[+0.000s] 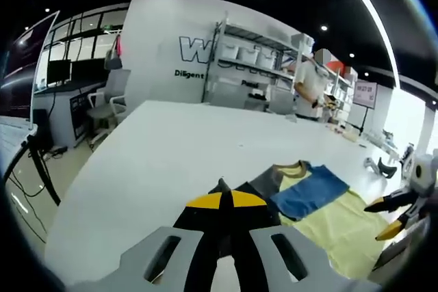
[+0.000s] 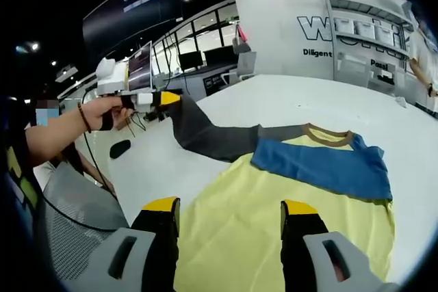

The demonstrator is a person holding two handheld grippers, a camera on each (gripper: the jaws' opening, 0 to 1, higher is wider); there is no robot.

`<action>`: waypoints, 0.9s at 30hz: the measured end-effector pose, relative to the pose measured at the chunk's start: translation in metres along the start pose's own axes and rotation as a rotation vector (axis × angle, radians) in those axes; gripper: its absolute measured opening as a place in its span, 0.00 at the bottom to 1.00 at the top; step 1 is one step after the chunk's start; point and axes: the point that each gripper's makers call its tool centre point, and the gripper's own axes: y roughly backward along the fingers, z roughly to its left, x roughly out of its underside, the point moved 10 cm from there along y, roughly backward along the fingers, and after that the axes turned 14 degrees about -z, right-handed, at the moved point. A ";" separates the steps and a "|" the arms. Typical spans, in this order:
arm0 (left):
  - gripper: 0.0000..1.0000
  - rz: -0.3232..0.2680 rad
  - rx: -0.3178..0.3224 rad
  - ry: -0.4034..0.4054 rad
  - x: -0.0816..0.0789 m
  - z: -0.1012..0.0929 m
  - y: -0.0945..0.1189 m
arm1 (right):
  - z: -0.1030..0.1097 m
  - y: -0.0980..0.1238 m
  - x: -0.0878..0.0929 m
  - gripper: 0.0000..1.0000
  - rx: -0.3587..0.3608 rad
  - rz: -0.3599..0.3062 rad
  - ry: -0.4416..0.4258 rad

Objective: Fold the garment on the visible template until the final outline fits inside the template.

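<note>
Scene: garment [image 2: 274, 217] lies spread on the white desk [image 2: 287, 97], its yellow body nearest the right gripper view, a blue sleeve [image 2: 321, 165] already folded across the chest below the brown collar [image 2: 328, 135].

Left tool [image 2: 164, 98]: seen at the left of the right gripper view, held in a person's hand [image 2: 109, 111], its yellow-tipped jaws pressed together on the end of the grey sleeve [image 2: 212, 138], which is lifted clear of the desk and stretched taut back toward the shirt.

Same grip, own camera: in the left gripper view the left tool's jaws meet at the yellow tips with dark cloth bunched between them.

Right tool [image 2: 229, 213]: jaws spread apart, pinching nothing, hovering above the yellow body near the hem.

Template: not made out in either view; cloth covers the desk where it would lie.

Step in hand: judged to be folding the grey sleeve over the chest to match the blue one.

Doing it well: carry the sleeve low and flat across the body, keep it taut to avoid wrinkles, and let the right tool press the yellow cloth so the shirt does not drag along.

Risk: pulling too high could shift the folded blue sleeve.
</note>
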 end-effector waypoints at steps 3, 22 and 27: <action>0.00 -0.006 0.016 0.007 -0.001 -0.007 -0.004 | -0.001 0.002 0.001 0.57 0.002 0.002 0.004; 0.00 -0.049 0.135 0.026 -0.009 -0.058 -0.023 | -0.002 0.018 0.003 0.57 0.037 -0.002 0.017; 0.00 -0.058 0.154 0.059 -0.009 -0.073 -0.027 | -0.002 0.025 0.002 0.57 0.052 -0.005 0.020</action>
